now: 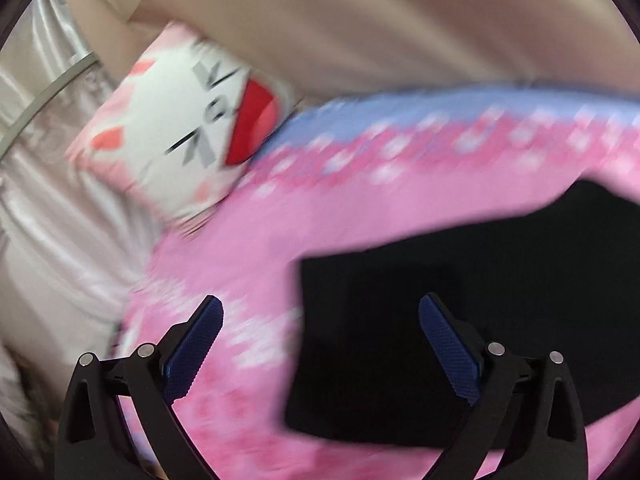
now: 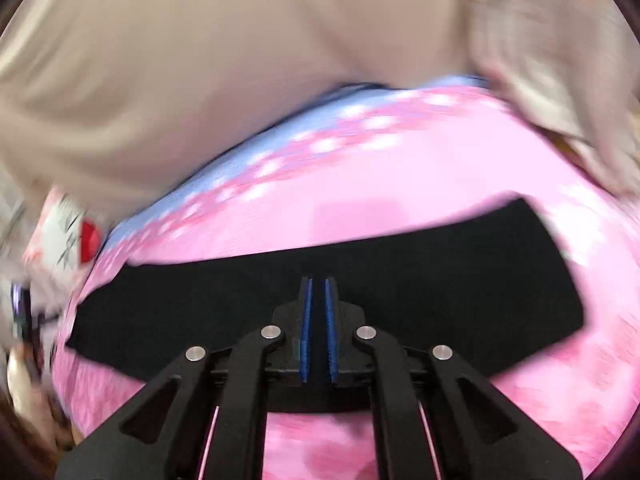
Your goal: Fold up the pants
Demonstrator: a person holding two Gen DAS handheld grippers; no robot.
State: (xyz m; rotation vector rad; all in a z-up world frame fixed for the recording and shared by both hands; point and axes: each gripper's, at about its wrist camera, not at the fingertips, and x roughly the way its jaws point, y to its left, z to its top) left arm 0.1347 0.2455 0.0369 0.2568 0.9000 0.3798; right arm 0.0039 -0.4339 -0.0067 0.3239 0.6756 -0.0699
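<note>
The black pants (image 1: 460, 320) lie flat as a folded rectangle on a pink flowered bedspread (image 1: 248, 248). My left gripper (image 1: 320, 312) is open and empty, hovering over the pants' left edge. In the right wrist view the pants (image 2: 440, 280) stretch across as a wide black band. My right gripper (image 2: 319, 284) is shut, its blue pads nearly touching, above the pants' near edge. I see no cloth between the pads. Both views are motion-blurred.
A white and pink cat-face pillow (image 1: 188, 120) lies at the bed's far left, also in the right wrist view (image 2: 68, 236). A beige headboard or wall (image 1: 380, 20) rises behind the bed. Pale satin curtains (image 1: 48, 200) hang at the left.
</note>
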